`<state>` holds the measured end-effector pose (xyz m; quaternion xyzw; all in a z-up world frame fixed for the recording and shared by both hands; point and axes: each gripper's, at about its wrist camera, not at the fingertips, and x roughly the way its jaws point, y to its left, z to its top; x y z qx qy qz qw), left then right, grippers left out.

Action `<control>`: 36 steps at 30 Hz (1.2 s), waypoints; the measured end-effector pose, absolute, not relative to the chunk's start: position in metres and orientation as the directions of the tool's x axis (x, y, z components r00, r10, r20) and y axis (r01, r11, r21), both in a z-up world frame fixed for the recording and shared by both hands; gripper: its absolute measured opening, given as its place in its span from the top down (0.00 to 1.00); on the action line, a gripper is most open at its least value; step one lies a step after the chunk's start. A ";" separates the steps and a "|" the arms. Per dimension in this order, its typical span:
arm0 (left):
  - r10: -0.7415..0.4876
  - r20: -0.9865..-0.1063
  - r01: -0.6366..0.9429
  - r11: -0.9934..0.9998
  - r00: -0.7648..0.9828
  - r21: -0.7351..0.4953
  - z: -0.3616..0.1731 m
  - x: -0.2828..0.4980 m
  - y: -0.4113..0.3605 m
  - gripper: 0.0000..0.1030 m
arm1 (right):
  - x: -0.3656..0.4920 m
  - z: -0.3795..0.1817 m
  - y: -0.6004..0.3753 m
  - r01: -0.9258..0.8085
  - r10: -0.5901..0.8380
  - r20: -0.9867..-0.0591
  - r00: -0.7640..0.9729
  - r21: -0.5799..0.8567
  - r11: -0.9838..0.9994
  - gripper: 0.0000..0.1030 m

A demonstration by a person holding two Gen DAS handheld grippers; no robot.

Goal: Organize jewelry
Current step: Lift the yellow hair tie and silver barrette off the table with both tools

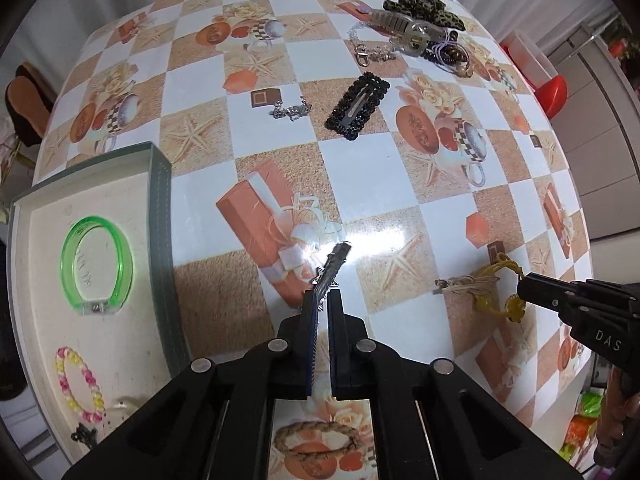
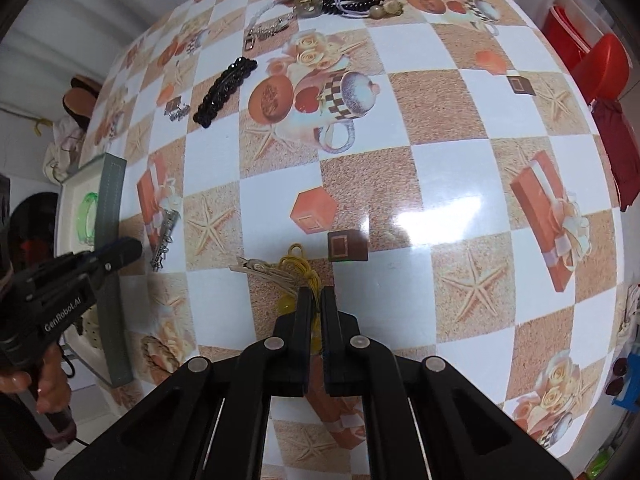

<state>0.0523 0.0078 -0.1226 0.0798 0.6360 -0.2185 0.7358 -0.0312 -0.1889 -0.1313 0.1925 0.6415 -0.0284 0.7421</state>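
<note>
fingers: both pairs are pinched tight. The left gripper (image 1: 325, 290) is clamped on the near end of a silver metal hair clip (image 1: 335, 262), and the right gripper (image 2: 316, 294) is clamped on a yellow cord bracelet (image 2: 301, 270) with a little translucent yellow bead on it.
step in hand: looks like the pickup, one piece per hand. Can't really tell if either piece is clear of the tablecloth (image 1: 360, 168); the clip's far end hangs low over it.
where stuff goes: I'd guess the tray (image 1: 160, 208) on the left side, which already holds a green bangle (image 1: 97, 266) and a pink-and-yellow beaded bracelet (image 1: 80, 384).
next move: probably carry the clip over the tray's grey rim and let go inside. The yellow cord trails a tan strand with a small tag, so it'll want a proper lift or it'll drag.
hand pose: both grippers point steeply down at the table, left one just beside the tray, right one well off to its right. A hand (image 2: 44, 380) shows on the left handle.
still waiting: black beaded barrette (image 1: 357, 103), small silver chain (image 1: 290, 112), and a tangled pile (image 1: 420, 32) at the far edge.
</note>
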 end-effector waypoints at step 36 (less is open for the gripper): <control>-0.036 -0.985 0.532 0.844 0.170 0.062 -0.161 0.054 -0.021 0.24 | -0.061 -0.092 -0.202 0.342 0.241 -0.940 0.242 0.315 0.886 0.96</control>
